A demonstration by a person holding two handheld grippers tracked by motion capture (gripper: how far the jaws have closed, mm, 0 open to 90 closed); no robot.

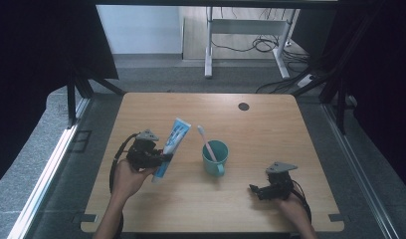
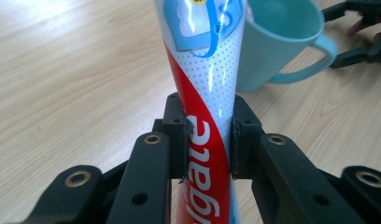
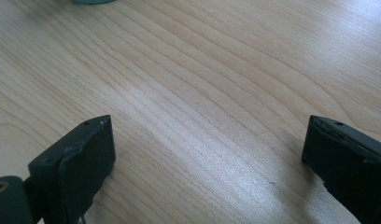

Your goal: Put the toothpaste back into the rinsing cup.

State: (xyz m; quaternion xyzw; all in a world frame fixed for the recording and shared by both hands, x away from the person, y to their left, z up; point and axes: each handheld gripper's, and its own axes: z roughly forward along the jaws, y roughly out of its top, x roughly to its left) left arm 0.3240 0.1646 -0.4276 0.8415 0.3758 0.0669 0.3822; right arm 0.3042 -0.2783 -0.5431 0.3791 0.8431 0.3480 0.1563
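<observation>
Right now your left gripper holds the toothpaste tube, its jaws clamped on the lower part of the tube, as the left gripper view shows with the pads pressed against both sides across the red lettering. From the high view the tube stands tilted, its flat blue-and-white end up and away from you, its lower end just off the wooden table. It sits just to the left of the teal mug, apart from it, and a pink toothbrush leans in that mug with its head up and to the left. Your right gripper rests low over the table, well apart from the mug on its right, and the right gripper view shows its jaws spread wide with only bare wood between them.
</observation>
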